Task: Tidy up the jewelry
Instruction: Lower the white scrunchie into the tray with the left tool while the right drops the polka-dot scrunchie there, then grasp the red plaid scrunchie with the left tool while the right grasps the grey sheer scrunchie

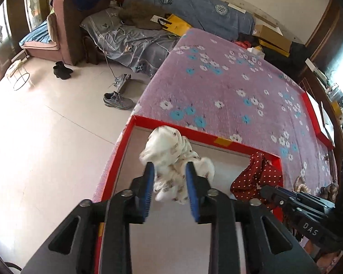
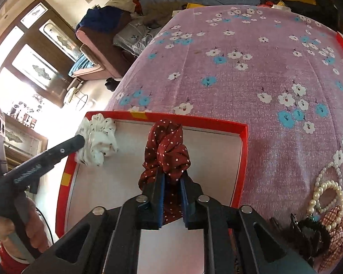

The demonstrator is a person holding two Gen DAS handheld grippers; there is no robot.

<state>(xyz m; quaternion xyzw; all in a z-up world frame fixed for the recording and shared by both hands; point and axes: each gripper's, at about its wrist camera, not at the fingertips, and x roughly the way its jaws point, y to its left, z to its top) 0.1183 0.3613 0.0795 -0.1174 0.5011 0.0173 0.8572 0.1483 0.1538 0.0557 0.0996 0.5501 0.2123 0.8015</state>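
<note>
Left tool [image 1: 168, 171]: my jaws part open around the white scrunchie [image 1: 171, 159], soft and light, over the red box [image 1: 194, 134].
Right tool [image 2: 172, 178]: loose around the dotted scrunchie [image 2: 169, 148]; I take bunched cloth.
Pearl bracelet [image 2: 329, 194]: beside the box, slippery, I judge.

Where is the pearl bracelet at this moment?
Only the right wrist view shows it clearly: the pearl bracelet lies on the floral cloth at the lower right, outside the red box, touching a plaid scrunchie.
</note>
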